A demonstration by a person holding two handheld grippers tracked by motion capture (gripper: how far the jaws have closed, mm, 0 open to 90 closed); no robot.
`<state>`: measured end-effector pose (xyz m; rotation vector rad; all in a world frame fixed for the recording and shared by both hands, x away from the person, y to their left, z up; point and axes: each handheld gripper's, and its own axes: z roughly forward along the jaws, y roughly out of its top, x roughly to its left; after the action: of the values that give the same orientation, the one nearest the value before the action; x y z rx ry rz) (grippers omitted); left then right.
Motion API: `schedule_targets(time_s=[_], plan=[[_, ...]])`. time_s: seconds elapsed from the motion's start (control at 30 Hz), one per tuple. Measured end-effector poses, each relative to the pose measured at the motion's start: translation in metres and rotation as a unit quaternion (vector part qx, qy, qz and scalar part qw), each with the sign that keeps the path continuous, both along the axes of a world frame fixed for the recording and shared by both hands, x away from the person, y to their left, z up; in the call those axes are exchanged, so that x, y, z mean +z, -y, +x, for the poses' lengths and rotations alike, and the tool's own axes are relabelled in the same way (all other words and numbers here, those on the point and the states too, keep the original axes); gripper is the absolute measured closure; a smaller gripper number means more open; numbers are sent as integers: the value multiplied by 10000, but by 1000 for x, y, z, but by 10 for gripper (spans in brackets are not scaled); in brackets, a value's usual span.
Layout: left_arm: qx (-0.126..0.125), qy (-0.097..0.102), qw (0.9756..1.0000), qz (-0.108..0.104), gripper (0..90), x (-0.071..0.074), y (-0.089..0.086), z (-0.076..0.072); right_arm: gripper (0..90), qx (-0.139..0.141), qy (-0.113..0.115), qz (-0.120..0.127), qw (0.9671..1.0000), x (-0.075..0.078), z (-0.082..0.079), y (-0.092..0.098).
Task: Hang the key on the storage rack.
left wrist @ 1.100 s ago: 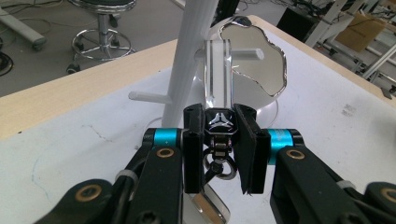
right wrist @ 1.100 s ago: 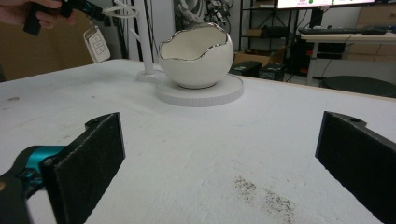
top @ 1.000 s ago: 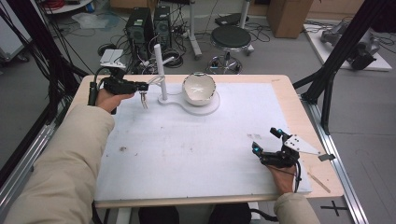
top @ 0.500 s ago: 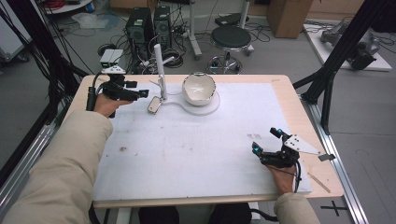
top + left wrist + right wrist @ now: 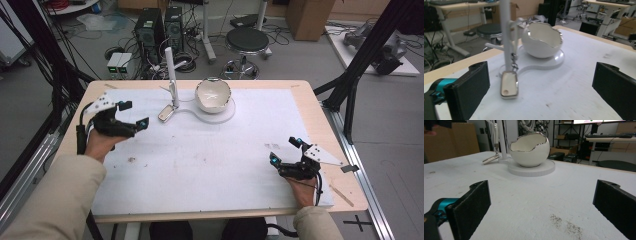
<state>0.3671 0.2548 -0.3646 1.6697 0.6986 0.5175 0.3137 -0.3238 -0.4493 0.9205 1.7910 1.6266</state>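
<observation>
A white stand has a thin upright post [image 5: 171,75] and a round base [image 5: 220,114] carrying a white egg-shaped bowl [image 5: 213,95] with a silver rim. A small silver-framed tag [image 5: 166,114] hangs on a short chain from the post, its lower end on the table; the left gripper view shows the tag [image 5: 509,85] close up beside the bowl [image 5: 542,41]. My left gripper [image 5: 135,113] is left of the stand, apart from the tag; its jaws have just been opening and nothing is between them. My right gripper [image 5: 283,150] rests open and empty at the near right.
The stand sits on a white mat [image 5: 210,165] covering a wooden table [image 5: 305,87]. Dark smudges [image 5: 566,226] mark the mat near the right gripper. A stool [image 5: 248,37], computer cases [image 5: 150,25] and cables lie on the floor beyond the far edge.
The left gripper let go of the tag at the post, opened, and drew back to the left and nearer the person. The tag dropped to rest by the post. The right gripper stayed put.
</observation>
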Motion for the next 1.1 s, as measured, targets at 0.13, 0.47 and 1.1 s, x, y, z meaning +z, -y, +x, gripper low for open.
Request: schedule_targets(time_s=[0.13,0.47,1.1], plan=[[18,197,9998,33,17,-9,-2,-31,5,-1,-1,4,10000,0,0,0],[137,420,9989,-162,17,-37,-11,-59,5,5,-1,6,10000,0,0,0],[523,579,9956,-512,17,-79,-21,-75,5,-8,6,-30,10000,0,0,0]])
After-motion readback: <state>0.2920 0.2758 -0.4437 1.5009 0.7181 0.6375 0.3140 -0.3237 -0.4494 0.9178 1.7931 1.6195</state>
